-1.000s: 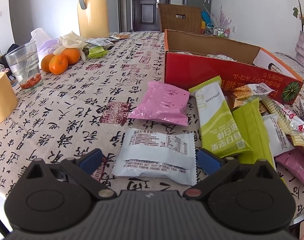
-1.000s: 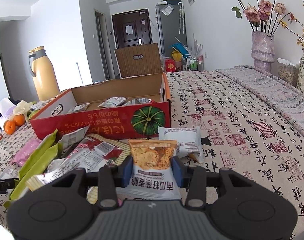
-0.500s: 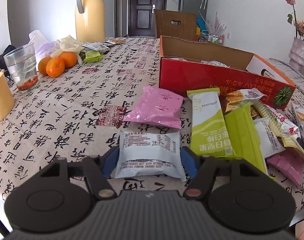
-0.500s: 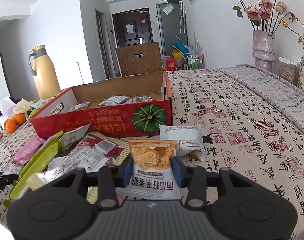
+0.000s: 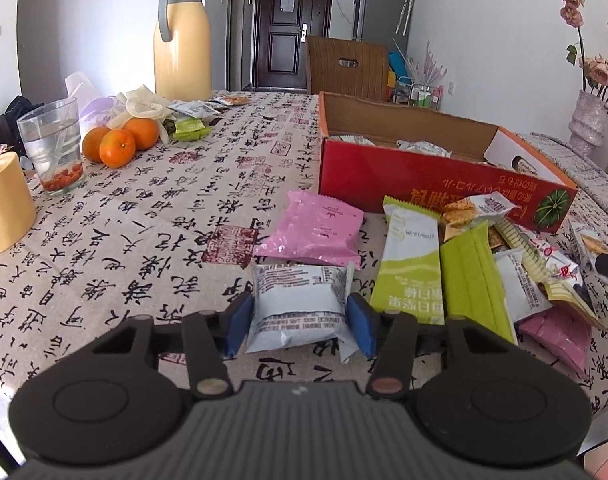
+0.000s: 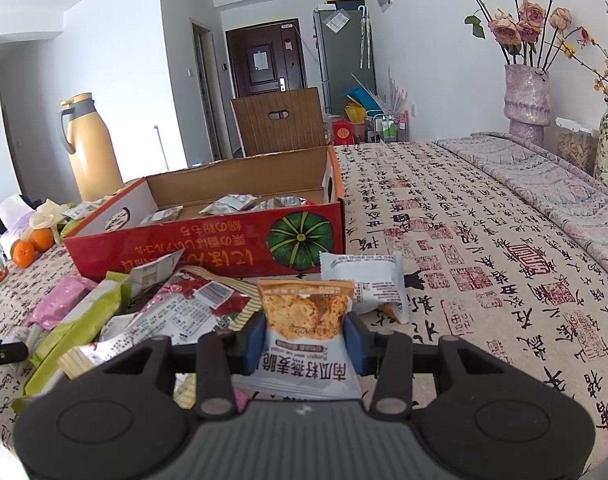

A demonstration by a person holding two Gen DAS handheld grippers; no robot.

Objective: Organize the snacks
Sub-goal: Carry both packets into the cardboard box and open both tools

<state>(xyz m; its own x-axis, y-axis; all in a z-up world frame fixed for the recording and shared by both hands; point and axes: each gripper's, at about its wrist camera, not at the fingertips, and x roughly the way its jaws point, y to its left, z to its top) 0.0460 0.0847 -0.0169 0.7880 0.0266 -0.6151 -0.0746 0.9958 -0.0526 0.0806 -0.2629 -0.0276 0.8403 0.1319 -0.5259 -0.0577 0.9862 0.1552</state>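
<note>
Left gripper (image 5: 299,320): jaws closing from wide open a second ago, blue pads now pressing sides of white packet (image 5: 297,304) lying on table (image 5: 115,240) (packet bulges, corner crumples). Pickup looks nearly secured; lift toward box likely next. Right gripper (image 6: 304,338): clenched unchanged on orange cracker packet (image 6: 306,328), near table edge. Red cardboard box (image 6: 207,244) beyond, open-topped, holding several silvery packets. Loose snack pile (image 5: 484,276) remains in front of box.

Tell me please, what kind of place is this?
Most likely a home dining room: a table under a patterned cloth, a front door, a fridge, and vases of flowers by the wall.
</note>
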